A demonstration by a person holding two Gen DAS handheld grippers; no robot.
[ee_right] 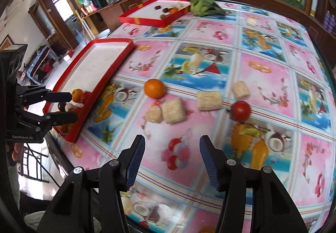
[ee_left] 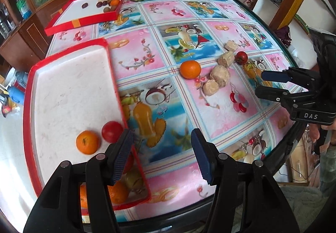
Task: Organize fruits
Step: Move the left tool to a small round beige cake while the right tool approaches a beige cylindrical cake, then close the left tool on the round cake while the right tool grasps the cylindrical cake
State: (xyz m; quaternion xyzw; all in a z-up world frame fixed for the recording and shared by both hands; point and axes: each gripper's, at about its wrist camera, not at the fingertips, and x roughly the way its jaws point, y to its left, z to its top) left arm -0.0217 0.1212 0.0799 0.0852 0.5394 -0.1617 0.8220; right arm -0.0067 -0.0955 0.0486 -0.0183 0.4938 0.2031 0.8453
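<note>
Beyond my desk (ee_right: 210, 186) with its printed cloth, leafy greens (ee_right: 201, 3) lie at the far edge; four corn-cob pieces (ee_right: 209, 100) lie nearer me.

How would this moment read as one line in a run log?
left gripper: open, empty | right gripper: open, empty | orange, tomato: loose on table | near tray: holds fruit

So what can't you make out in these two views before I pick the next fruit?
- Left wrist view: fruit at the near end of the red-rimmed white tray, hidden behind the left gripper.
- Both views: small dark fruits in the far red box, too small to identify.
- Right wrist view: near tray's contents, partly behind its wall.
</note>
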